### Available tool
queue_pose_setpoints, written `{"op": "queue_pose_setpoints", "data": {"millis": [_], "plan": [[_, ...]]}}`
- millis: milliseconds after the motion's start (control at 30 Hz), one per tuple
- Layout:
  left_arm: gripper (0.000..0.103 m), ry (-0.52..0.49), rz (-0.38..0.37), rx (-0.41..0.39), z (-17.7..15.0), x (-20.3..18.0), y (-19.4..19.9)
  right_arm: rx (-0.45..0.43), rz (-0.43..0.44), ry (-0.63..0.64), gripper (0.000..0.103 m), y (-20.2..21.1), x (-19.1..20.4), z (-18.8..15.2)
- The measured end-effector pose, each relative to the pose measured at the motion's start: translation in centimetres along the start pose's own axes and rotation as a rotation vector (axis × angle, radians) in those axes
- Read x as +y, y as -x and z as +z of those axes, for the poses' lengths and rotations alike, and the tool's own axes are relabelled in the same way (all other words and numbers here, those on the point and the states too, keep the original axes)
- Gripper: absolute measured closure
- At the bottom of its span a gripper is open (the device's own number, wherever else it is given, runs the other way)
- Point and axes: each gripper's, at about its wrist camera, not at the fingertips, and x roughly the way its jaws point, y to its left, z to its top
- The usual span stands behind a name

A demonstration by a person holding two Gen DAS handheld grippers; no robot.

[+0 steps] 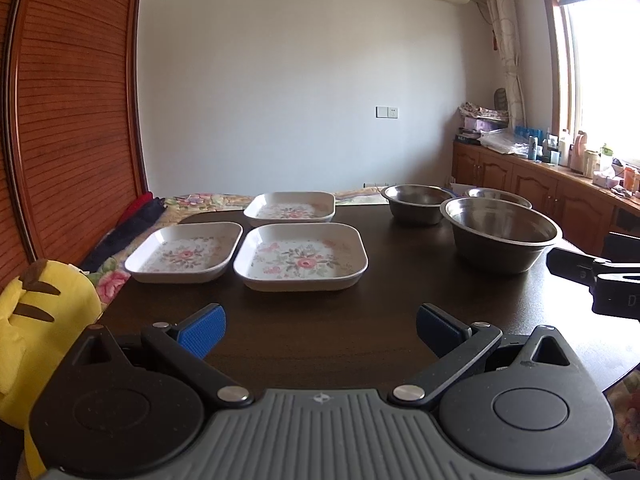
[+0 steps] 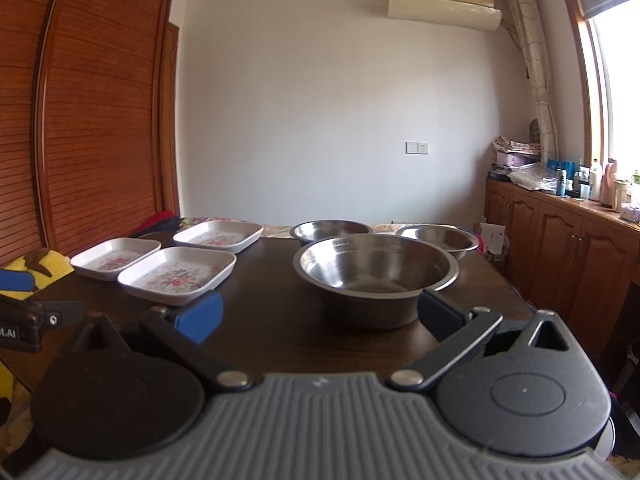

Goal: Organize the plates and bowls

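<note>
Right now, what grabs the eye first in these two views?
Three white floral square plates cluster on the left of the dark table, and three steel bowls on the right, the biggest bowl nearest. Both grippers, left gripper and right gripper, hang open and empty. A yellow plush toy sits at the table's left edge.

White letters ".AI" read on the black body of the left gripper [image 2: 24, 330], at the right wrist view's left edge; a pale "D" shows on the black right gripper [image 1: 616, 292]; other labels stay illegible.
</note>
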Motion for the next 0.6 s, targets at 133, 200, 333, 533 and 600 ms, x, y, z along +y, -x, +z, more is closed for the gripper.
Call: {"op": "queue_pose_setpoints", "data": {"millis": [133, 200, 333, 533, 600], "plan": [[0.0, 0.017, -0.013, 0.003, 0.1, 0.6, -0.2, 0.011, 0.023, 0.011, 0.0, -0.9, 0.6, 0.3], [0.0, 0.022, -0.017, 0.004, 0.2, 0.9, -0.3, 0.016, 0.037, 0.017, 0.0, -1.2, 1.0, 0.4], [0.003, 0.013, -0.029, 0.01, 0.2, 1.6, -0.6, 0.014, 0.058, 0.042, 0.0, -1.7, 1.8, 0.9], [0.011, 0.005, -0.026, 0.003, 0.6, 2.7, -0.9, 0.018, 0.085, 0.071, 0.0, -2.6, 3.0, 1.6], [0.013, -0.005, -0.024, 0.002, 0.8, 3.1, -1.3, 0.012, 0.103, 0.08, 0.0, -2.8, 3.5, 1.9]]}}
